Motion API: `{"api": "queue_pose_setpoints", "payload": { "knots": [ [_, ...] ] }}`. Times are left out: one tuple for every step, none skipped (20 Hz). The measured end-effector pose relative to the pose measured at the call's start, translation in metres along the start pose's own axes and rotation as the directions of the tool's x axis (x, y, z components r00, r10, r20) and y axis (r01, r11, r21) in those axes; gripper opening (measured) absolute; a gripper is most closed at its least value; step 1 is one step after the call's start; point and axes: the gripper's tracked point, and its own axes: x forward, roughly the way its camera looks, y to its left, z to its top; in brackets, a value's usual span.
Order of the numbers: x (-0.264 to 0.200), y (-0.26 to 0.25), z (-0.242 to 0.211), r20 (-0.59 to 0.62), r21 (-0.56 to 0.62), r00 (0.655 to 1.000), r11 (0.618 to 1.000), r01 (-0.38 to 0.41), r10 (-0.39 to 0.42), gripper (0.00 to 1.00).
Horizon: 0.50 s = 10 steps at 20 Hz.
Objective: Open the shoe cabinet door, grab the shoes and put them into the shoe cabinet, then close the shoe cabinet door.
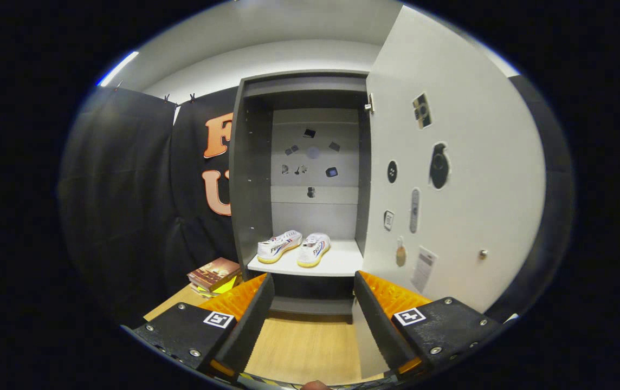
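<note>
With both shoes point(294, 247) already on the cabinet shelf point(337, 262), straight ahead beyond the fingers, toes angled left and inward. Gripper point(312, 317) spread wide, pinching nothing. To the right, one door point(451, 179) swung open, nearer the right finger, knob point(483, 253) low on its face; two shoes, one door.

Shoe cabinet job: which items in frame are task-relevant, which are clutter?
Task-relevant:
- white shoes, side by side on the cabinet shelf
- cabinet door, swung open
- door knob
- hand-held gripper, open, holding nothing

Clutter:
- stack of books left of the cabinet
- stickers on the door
</note>
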Motion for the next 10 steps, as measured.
{"api": "queue_pose_setpoints", "payload": {
  "knots": [
    [-0.008,-0.009,0.003,-0.002,-0.005,1.0,1.0,0.02,-0.02,0.92],
    [-0.014,-0.021,0.003,-0.006,-0.005,0.999,0.999,0.048,-0.048,0.92],
    [-0.024,-0.032,0.001,-0.008,-0.003,0.998,0.998,0.068,-0.068,0.92],
    [-0.036,-0.041,0.0,-0.01,-0.001,0.997,0.997,0.081,-0.081,0.92],
    [-0.047,-0.05,-0.002,-0.009,0.003,0.996,0.996,0.087,-0.087,0.92],
    [-0.057,-0.06,-0.002,-0.01,0.007,0.995,0.995,0.1,-0.099,0.92],
    [-0.066,-0.072,-0.005,-0.014,0.009,0.993,0.993,0.117,-0.117,0.92],
    [-0.072,-0.088,-0.009,-0.019,0.006,0.989,0.989,0.145,-0.145,0.92],
    [-0.076,-0.108,-0.011,-0.018,0.008,0.982,0.982,0.188,-0.188,0.92],
    [-0.08,-0.123,-0.014,-0.024,0.016,0.975,0.975,0.221,-0.221,0.92]
  ]
}}
